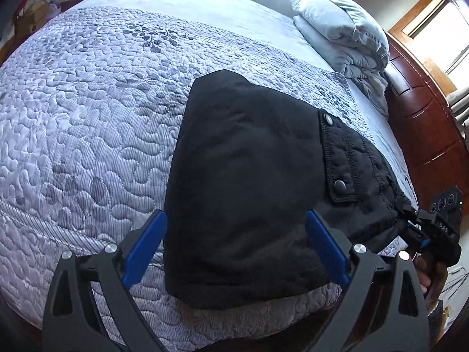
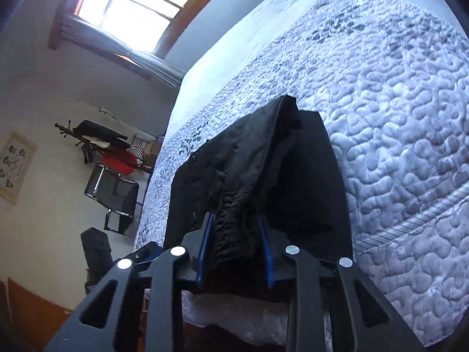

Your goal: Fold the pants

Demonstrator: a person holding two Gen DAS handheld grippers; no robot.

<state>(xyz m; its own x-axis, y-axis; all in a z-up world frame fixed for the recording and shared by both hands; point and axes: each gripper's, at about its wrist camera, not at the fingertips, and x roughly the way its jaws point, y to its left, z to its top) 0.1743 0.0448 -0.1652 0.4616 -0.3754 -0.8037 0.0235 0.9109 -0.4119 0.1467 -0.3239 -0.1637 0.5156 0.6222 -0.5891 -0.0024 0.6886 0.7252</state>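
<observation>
Blue-padded fingers (image 1: 148, 243) of my left tool (image 1: 234, 234) sit nearest the lens, spread wide, one on each side of the near end of the black pants (image 1: 249, 182) and gripping nothing. Whether the pads touch the cloth, I cannot tell.

Pants: folded into a compact dark bundle, lying on the quilted bedspread (image 1: 88, 117) near the bed's front edge. A pocket flap with two metal snaps (image 1: 340, 185) faces up on the side of the bundle toward the wooden headboard (image 1: 425, 123).

My right tool (image 2: 237, 234) stands at the headboard-side end of the pants, its fingers drawn narrow and clamped on a bunched ridge of the black fabric (image 2: 243, 205), which rises between them above the flat part of the bundle. From the left wrist view this tool (image 1: 416, 223) shows at the pants' far corner, just beside the bed edge.

Beyond the pants, toward the headboard, a folded grey duvet (image 1: 343, 35) rests on the sheet, well apart from them. Off the bed, a window (image 2: 132, 8) and a chair (image 2: 114, 196).
</observation>
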